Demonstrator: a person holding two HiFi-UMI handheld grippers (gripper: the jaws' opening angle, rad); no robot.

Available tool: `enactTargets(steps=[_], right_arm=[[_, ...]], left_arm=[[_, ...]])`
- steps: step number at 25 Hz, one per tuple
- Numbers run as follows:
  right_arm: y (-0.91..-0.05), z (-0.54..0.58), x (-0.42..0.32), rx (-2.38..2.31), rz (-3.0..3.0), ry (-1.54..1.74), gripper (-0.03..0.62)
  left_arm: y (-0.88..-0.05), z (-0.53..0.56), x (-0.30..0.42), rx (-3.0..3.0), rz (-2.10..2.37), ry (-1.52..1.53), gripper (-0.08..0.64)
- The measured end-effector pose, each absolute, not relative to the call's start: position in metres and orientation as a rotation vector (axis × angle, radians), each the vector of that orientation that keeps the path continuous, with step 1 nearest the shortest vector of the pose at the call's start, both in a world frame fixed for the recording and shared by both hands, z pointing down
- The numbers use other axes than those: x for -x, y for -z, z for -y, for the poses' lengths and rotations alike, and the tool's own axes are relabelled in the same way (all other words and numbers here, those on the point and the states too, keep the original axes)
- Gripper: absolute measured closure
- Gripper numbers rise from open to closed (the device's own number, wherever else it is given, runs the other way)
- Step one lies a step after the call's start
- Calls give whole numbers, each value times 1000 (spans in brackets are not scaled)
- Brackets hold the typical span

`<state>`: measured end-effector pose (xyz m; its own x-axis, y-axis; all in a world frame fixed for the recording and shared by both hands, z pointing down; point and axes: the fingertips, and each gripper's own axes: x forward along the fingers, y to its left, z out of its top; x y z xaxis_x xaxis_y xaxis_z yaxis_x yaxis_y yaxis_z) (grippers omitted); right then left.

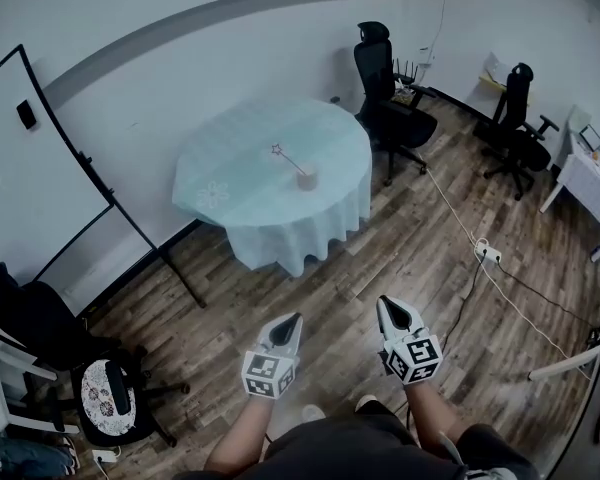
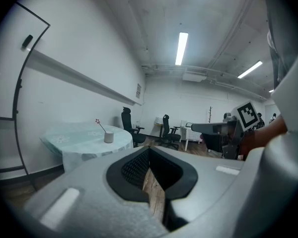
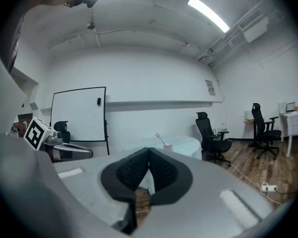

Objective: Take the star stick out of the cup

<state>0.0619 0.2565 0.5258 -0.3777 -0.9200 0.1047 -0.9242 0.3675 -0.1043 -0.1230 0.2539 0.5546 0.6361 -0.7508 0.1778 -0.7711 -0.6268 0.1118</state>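
A small pale cup (image 1: 306, 179) stands on a round table (image 1: 240, 153) with a light teal cloth, far ahead of me. A thin star stick (image 1: 288, 159) leans out of the cup up and to the left. The cup (image 2: 108, 137) and stick (image 2: 100, 126) also show small in the left gripper view, and the cup (image 3: 167, 146) with the stick (image 3: 160, 139) in the right gripper view. My left gripper (image 1: 292, 320) and right gripper (image 1: 387, 306) hang low over the wooden floor, both shut and holding nothing, well short of the table.
A whiteboard on a stand (image 1: 40, 168) is at the left. Black office chairs (image 1: 392, 98) (image 1: 518, 123) stand beyond the table, another chair (image 1: 40, 328) at the near left. A cable and power strip (image 1: 486, 253) lie on the floor to the right. A white desk (image 1: 592, 178) is at far right.
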Motion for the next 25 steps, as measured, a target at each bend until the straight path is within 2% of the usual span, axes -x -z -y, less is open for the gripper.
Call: enactTargets(steps=[15,25], right_arm=[[-520,-182,-71,-1627,2637,-212,589],[-515,-105,-109,-1559,2726,-197,588]], left_arm=[[-537,-180,108,-2627,1355,-105,555],[-534,-110,64,-2586,1431,-118,555]])
